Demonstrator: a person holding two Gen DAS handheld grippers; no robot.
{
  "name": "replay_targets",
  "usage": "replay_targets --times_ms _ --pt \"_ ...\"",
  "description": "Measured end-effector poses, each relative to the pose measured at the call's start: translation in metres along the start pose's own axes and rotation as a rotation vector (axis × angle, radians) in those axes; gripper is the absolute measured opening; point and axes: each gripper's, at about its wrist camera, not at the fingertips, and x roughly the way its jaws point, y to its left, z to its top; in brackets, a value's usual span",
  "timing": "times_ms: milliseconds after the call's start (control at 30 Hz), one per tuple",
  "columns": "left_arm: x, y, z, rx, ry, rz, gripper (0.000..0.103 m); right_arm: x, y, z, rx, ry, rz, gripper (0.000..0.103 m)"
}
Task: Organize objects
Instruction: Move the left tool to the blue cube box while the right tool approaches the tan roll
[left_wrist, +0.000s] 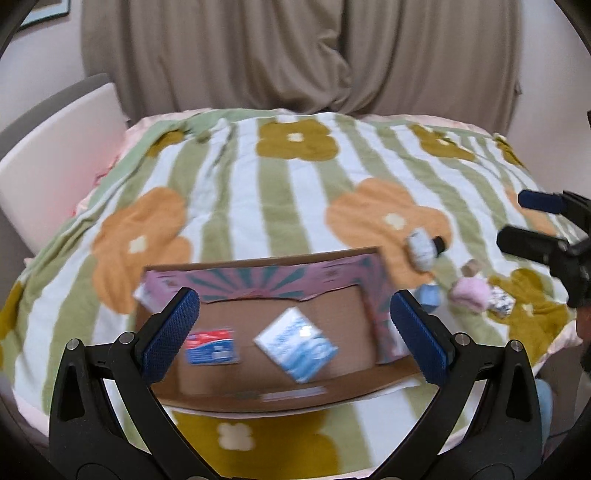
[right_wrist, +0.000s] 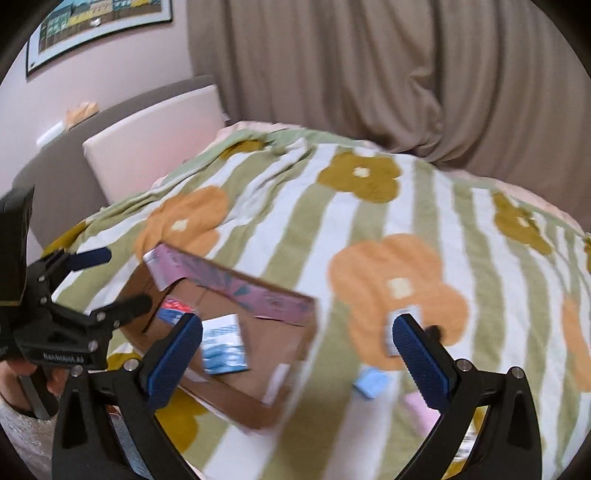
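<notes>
A shallow cardboard box (left_wrist: 332, 306) with a pink patterned wall lies on the flowered blanket. Inside it lie a red-and-blue packet (left_wrist: 211, 346) and a white-and-blue packet (left_wrist: 296, 344). My left gripper (left_wrist: 293, 334) hangs open above the box with nothing between its fingers. My right gripper (right_wrist: 297, 360) is open too, over the box's right side (right_wrist: 295, 332), and it shows at the right edge of the left wrist view (left_wrist: 532, 221). Right of the box lie a small bottle with a black cap (left_wrist: 424, 247), a light blue piece (left_wrist: 430, 297), a pink soft thing (left_wrist: 469, 293) and a silvery wrapped item (left_wrist: 501, 303).
The striped, flowered blanket (left_wrist: 288, 192) covers a bed. A pale headboard panel (right_wrist: 147, 147) and a wall with a framed picture (right_wrist: 96, 26) stand at the left, and a brown curtain (left_wrist: 295, 55) hangs behind. A hand (right_wrist: 22, 373) holds the left gripper (right_wrist: 85, 280).
</notes>
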Motion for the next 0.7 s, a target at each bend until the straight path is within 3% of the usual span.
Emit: replay_targets --times_ms 133,500,700 --pt "0.008 -0.042 0.000 0.001 0.027 -0.098 0.103 -0.017 -0.042 -0.004 0.001 0.008 -0.072 0.103" --pt "0.058 -0.153 -0.020 0.053 0.116 -0.179 0.102 -0.019 -0.136 -0.038 0.054 0.063 -0.141 0.103" --pt "0.090 -0.181 -0.033 0.080 0.169 -0.170 0.098 0.003 -0.168 -0.058 0.072 0.112 -0.147 0.103"
